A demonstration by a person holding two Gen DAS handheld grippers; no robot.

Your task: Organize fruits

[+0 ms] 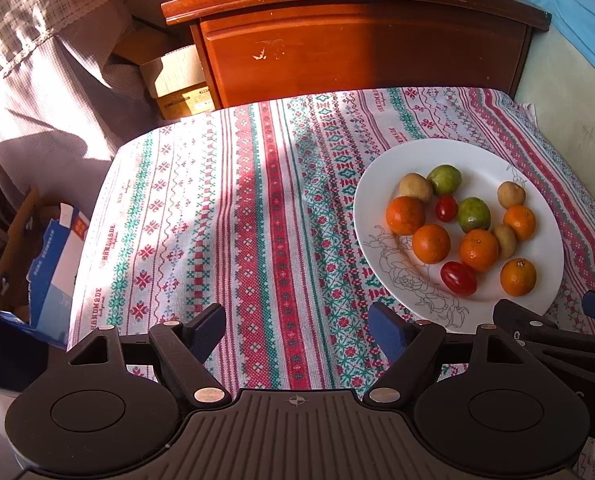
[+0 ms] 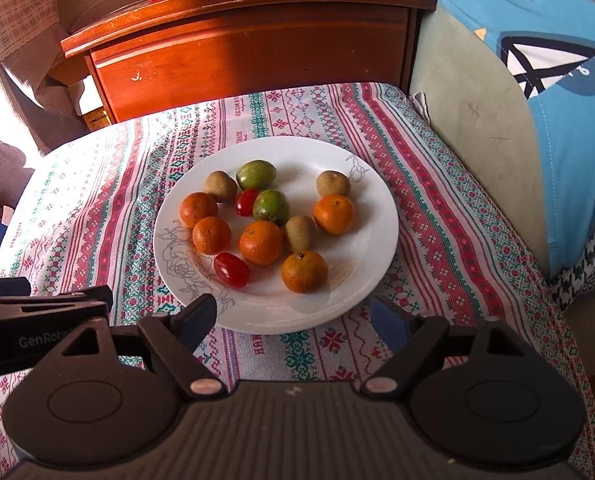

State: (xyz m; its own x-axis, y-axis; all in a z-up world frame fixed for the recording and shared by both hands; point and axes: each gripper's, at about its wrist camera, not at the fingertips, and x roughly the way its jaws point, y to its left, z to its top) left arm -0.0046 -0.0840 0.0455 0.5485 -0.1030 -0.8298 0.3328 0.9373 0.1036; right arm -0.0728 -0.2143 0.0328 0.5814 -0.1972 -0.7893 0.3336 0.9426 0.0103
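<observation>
A white plate is sitting toward the right side of the bench, on a patterned cloth, and all the visible fruit is lying on it: five oranges, three brown kiwis, two green fruits and two red tomatoes. They are lying mixed, not sorted by kind; the nearest orange is resting toward the near rim with a red tomato just beside it on the left, while one kiwi and one orange are sitting apart near the far right rim. The right gripper is hovering at the plate's near edge with its fingers spread wide and holding nothing; the left gripper is hanging over bare cloth left of the plate, fingers likewise parted and empty. This arrangement is fitting either fruit gathered onto the plate or fruit awaiting grouping by kind, so no stage is being asserted. Any pick here is calling for centring the fingers on one round fruit, closing gently on the soft tomatoes, and avoiding nudging neighbours, which would probably roll. Sun glare is washing out the left cloth, so small items there may be going unseen.
</observation>
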